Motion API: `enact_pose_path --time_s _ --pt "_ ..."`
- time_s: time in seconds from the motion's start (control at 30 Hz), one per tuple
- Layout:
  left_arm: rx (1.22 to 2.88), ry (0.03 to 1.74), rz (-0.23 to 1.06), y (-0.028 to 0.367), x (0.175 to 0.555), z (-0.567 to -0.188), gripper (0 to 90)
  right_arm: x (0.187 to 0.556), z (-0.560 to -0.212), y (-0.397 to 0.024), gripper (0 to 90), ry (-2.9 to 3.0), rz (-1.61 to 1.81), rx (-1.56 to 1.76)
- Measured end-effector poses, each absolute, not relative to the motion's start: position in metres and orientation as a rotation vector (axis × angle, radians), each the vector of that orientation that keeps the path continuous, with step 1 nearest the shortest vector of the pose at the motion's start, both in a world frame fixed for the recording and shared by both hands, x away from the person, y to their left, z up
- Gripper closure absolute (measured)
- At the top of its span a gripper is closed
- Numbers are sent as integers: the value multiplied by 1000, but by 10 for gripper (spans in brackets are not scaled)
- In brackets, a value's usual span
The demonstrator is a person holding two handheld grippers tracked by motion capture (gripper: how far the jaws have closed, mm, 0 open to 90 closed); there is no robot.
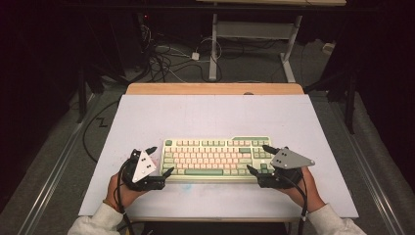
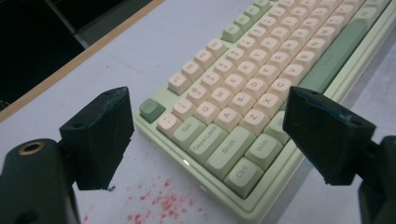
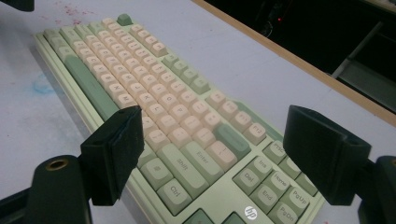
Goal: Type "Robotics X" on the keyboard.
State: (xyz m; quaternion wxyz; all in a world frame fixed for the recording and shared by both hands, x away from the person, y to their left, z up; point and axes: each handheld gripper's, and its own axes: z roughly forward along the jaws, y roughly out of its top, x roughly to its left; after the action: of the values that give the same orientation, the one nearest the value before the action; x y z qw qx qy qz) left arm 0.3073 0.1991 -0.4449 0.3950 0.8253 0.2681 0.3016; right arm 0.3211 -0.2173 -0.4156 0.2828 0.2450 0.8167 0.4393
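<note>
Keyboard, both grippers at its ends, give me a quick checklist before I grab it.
1. Left gripper open: ok.
2. Right gripper open: ok.
3. Keyboard left end between the left jaws: ok; pads not touching it.
4. Right end between the right jaws: ok; no contact either.
5. Keyboard flat on the table, inside its edges: ok.
6. Keyboard cable free: cannot tell.

Green-and-cream keyboard (image 1: pixel 218 157) on white table (image 1: pixel 210 115); left gripper (image 1: pixel 157 161) and right gripper (image 1: pixel 258 159), jaws spread, flanking its ends.
</note>
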Motion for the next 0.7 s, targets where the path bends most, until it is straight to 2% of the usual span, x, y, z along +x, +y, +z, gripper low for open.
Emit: enact_pose_path --time_s 0.17,0.43,0.53,0.57,0.63,0.7 --pt "2071 702 785 210 302 -447 160 323 -418 -216 214 2194 1168 657" --pt "2087 726 771 215 295 -455 160 329 -423 -209 273 2204 1158 658" --pt "2098 731 748 214 293 -459 160 333 -425 -205 351 2218 1155 655" --pt "2108 726 750 213 293 -460 160 337 -426 -202 430 2217 1148 656" --pt "2114 722 750 212 293 -460 160 339 -426 -200 462 2216 1149 662" --pt "2114 726 747 213 293 -460 160 342 -426 -198 574 2222 1148 668"
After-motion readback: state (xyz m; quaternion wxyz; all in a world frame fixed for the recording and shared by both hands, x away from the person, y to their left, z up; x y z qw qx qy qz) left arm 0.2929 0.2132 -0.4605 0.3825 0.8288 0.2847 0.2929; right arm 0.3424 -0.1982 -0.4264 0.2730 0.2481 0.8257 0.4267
